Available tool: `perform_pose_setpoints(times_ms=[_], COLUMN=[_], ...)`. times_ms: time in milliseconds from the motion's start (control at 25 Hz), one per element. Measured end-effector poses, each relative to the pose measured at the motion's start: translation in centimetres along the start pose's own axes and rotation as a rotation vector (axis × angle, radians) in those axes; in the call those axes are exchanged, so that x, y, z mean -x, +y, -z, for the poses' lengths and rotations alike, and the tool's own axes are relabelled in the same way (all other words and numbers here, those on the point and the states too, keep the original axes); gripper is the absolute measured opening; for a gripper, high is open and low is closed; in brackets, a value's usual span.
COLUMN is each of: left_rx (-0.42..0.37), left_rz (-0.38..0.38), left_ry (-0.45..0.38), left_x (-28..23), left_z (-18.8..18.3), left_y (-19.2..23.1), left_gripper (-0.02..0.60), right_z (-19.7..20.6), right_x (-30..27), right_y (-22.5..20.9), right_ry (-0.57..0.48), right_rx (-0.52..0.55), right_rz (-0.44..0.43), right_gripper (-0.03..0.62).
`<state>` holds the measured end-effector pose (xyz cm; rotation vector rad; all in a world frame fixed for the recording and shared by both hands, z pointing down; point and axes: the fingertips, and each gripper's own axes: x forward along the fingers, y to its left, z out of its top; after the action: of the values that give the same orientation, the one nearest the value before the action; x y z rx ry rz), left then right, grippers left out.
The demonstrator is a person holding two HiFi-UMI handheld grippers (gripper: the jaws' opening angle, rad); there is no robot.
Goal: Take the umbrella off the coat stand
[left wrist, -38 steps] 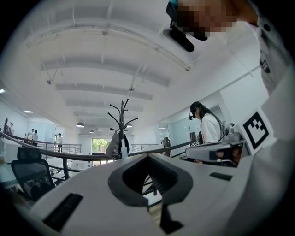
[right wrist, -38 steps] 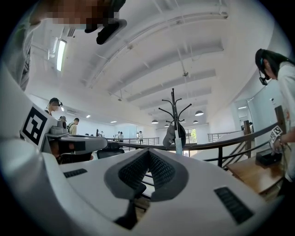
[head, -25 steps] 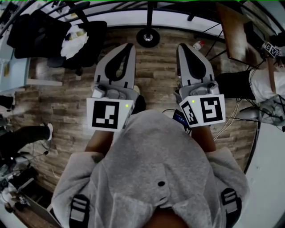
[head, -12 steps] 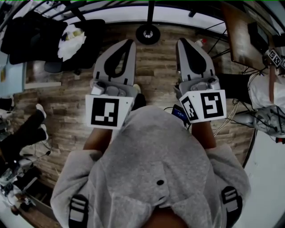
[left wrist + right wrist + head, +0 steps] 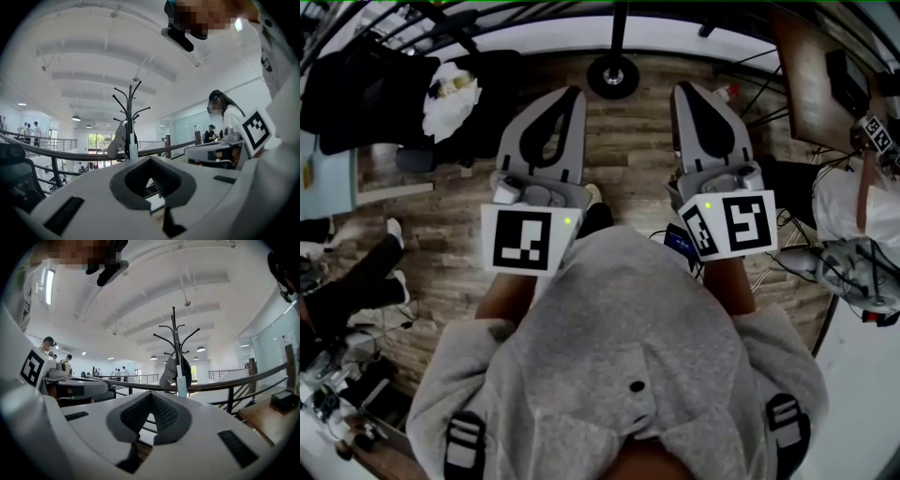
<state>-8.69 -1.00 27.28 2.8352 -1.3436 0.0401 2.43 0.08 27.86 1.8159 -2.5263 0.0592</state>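
The coat stand's round black base [image 5: 612,77] sits on the wood floor ahead, between my two grippers. In the left gripper view the stand [image 5: 129,117] rises beyond a railing, with a grey cap [image 5: 117,143] and a pale slim umbrella [image 5: 133,152] hanging on it. The right gripper view shows the same stand [image 5: 174,341], cap [image 5: 168,373], a dark bag [image 5: 187,369] and the pale umbrella [image 5: 181,386]. My left gripper [image 5: 574,92] and right gripper [image 5: 682,90] point level at the stand, well short of it. Both have their tips together and hold nothing.
A dark railing [image 5: 220,385] runs across in front of the stand. A black office chair with white cloth [image 5: 455,89] stands far left, a brown desk [image 5: 811,75] far right. A person in white [image 5: 862,197] sits at the right; another person's legs [image 5: 356,281] are at the left. Cables [image 5: 787,253] lie on the floor.
Both grippers keep the same pose in front of the body while the surroundings drift. The desk at the right has slid outward. The legs at the left edge have stepped. The jaws are unchanged.
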Motion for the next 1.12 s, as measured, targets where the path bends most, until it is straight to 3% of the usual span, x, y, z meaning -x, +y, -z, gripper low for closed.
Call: perform_pose_setpoints(times_ms=[480, 1120], left_rx=[0.022, 0.044], left_rz=[0.035, 0.045], left_ry=[-0.01, -0.018], left_x=[-3.8, -5.4], left_z=[-2.1, -0.6], left_y=[3.4, 9.3], left_gripper=[0.011, 0.011], right_z=[-2.2, -1.9], right_x=[-4.7, -10.4], right_y=[-1.6, 0.2], right_ry=[0.011, 0.022], right_rx=[-0.003, 0.023], right_rz=[0.043, 0.066], right_gripper=[0.014, 0.014])
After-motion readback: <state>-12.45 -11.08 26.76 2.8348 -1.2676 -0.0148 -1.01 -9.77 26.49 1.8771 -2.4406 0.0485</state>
